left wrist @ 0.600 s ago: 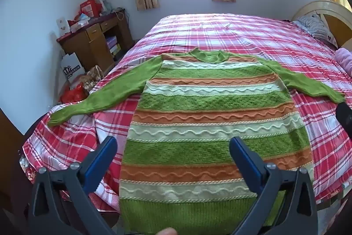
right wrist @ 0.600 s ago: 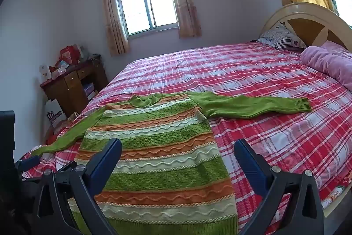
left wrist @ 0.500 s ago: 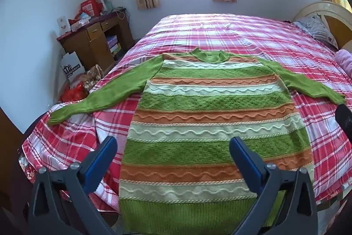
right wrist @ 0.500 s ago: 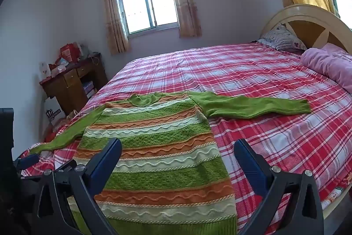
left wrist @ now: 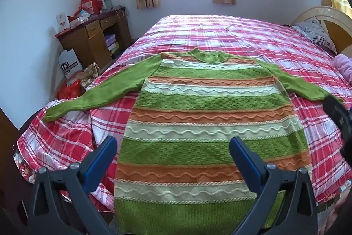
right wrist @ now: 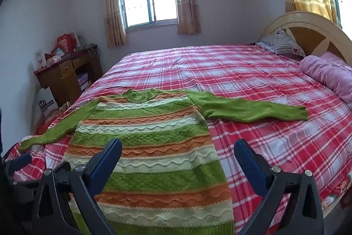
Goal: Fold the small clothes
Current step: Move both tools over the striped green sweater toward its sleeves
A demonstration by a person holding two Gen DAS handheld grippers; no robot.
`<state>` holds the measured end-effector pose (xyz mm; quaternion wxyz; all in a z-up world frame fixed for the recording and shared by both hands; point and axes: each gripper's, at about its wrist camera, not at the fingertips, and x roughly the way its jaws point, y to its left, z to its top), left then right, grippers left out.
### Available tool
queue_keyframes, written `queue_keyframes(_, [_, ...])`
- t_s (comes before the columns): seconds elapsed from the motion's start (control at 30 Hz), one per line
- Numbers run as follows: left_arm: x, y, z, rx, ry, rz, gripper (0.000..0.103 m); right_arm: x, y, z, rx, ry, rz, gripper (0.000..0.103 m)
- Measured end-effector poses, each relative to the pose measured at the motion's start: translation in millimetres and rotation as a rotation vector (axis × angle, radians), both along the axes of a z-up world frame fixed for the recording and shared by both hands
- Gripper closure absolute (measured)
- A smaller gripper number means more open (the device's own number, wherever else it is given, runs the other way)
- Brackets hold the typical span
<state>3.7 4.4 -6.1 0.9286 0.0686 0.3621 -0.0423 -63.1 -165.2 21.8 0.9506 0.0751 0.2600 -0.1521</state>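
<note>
A striped sweater point(left wrist: 209, 124) lay flat, front up, on the plaid bed point(right wrist: 253, 72), both sleeves spread outward and the hem nearest the edge. The left gripper point(left wrist: 173, 147) and right gripper point(right wrist: 178, 149) hovered above the hem, jaws spread wide and holding nothing. No fold had yet been made. A sound first step would likely be to pinch one sleeve point(right wrist: 253, 111) near its cuff and lay it across the chest (keeping the knit taut enough to avoid bunching), then mirror this with the other sleeve point(left wrist: 103, 94). The thick knit would probably drape heavily, so a deep pinch seemed advisable.
</note>
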Motion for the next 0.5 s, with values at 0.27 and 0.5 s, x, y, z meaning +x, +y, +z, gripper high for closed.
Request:
queue_keyframes(0.27, [3.6, 11.9, 0.7, -0.014, -0.011, 0.037, 0.000, 37.3, 25.3, 10.5, -0.043, 0.012, 0.043, 0.001])
queue_keyframes(0.5, [4.7, 16.5, -3.0, -0.029, -0.001, 0.042, 0.000, 40.5, 37.8, -2.2, -0.032, 0.044, 0.055, 0.001])
